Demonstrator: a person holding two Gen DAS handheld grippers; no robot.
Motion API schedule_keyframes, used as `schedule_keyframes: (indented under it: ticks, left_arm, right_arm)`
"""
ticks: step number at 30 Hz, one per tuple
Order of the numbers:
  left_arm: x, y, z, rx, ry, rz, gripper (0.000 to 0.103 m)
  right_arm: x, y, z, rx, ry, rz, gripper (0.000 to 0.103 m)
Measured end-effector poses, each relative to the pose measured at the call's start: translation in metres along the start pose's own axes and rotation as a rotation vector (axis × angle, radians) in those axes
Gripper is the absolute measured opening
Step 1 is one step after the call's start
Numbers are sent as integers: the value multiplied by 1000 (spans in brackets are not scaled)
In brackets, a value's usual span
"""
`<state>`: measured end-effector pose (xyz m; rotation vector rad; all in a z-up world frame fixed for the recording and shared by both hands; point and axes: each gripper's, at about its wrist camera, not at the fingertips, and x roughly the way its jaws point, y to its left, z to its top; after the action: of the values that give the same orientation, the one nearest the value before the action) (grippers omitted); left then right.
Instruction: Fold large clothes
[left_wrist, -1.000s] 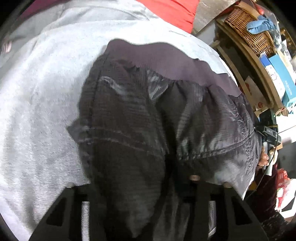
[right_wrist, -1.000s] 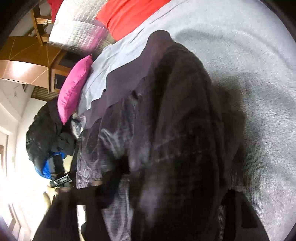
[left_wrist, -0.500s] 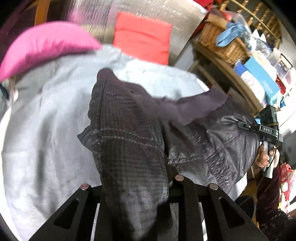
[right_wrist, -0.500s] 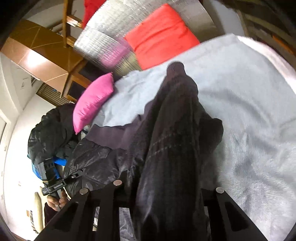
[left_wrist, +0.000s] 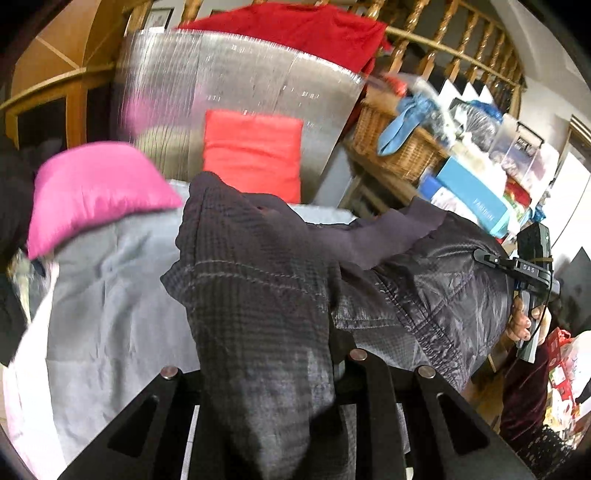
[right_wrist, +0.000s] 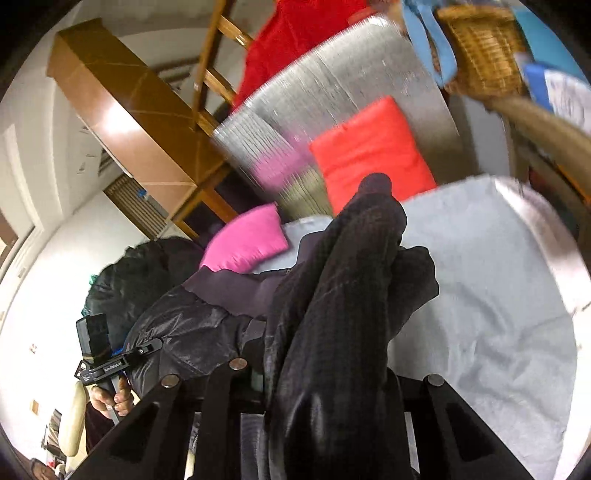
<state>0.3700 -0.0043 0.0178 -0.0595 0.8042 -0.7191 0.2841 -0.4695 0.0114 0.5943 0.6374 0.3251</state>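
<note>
A large dark garment (left_wrist: 258, 277) with a fine check, a shiny quilted side and a plum lining hangs stretched between both grippers above the grey bed cover (left_wrist: 110, 295). My left gripper (left_wrist: 266, 369) is shut on a bunched fold of it. In the right wrist view the same garment (right_wrist: 351, 277) drapes over my right gripper (right_wrist: 332, 373), whose jaws are closing with the cloth pinched between them. Each gripper also shows at the garment's far end in the other view: the right gripper (left_wrist: 491, 256) and the left gripper (right_wrist: 147, 347), each in a person's hand.
A pink pillow (left_wrist: 92, 192) and a red cushion (left_wrist: 255, 155) lie at the head of the bed, against a silver foil mat (left_wrist: 240, 74). A wicker basket (left_wrist: 391, 147) and blue boxes (left_wrist: 469, 199) crowd a shelf at right. A black bundle (right_wrist: 122, 280) sits beyond the pillow.
Both grippers rose and tilted up, lifting the garment off the bed cover. The garment now hangs between them, and the pillows, foil mat and shelf came into view.
</note>
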Motion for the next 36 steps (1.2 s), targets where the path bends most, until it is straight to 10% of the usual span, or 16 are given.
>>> schedule_keyframes:
  ticks: [8, 25, 30, 36]
  left_arm:
    - [19, 7, -16, 6, 4, 28, 22]
    - [157, 114, -191, -272, 198, 43, 29]
    - [168, 119, -203, -285, 289, 204, 75]
    - [121, 115, -220, -336, 214, 326, 79]
  right_arm:
    - [-11, -1, -3, 2, -24, 13, 26]
    - [104, -186, -141, 317, 176, -2, 27]
    - [103, -195, -156, 388, 193, -39, 64]
    - [45, -189, -164, 392, 158, -155, 79]
